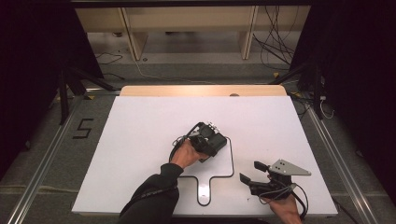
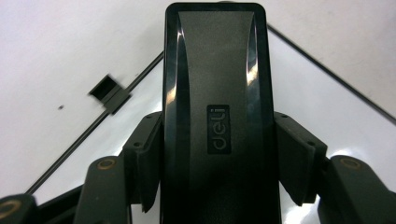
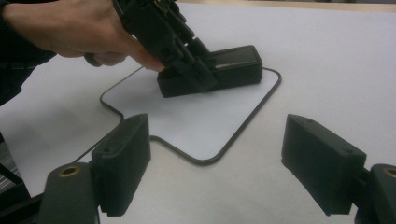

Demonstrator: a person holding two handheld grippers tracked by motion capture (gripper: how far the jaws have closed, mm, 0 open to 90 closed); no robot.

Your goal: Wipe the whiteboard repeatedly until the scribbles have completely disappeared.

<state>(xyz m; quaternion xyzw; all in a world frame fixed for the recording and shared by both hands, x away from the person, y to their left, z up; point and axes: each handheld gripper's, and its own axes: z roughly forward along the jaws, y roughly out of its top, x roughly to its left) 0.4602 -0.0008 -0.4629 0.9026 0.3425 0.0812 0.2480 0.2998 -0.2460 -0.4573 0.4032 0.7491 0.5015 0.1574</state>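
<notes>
A black block-shaped eraser (image 2: 215,116) marked "deli" lies on a small white board (image 3: 205,116) with a dark rim and a short handle. My left gripper (image 1: 211,140) is shut on it, one pad against each long side, and presses it onto the board's far part. In the right gripper view the eraser (image 3: 229,67) and the hand that holds the left gripper sit at the top left. My right gripper (image 1: 254,171) rests near the table's front right, right of the board's handle (image 1: 204,191), jaws open and bare.
The white table top (image 1: 140,126) has a wooden strip along its far edge. Beyond it are the floor, cables and a shelf unit. A small black clip or mark (image 2: 108,92) lies at the board's rim in the left gripper view.
</notes>
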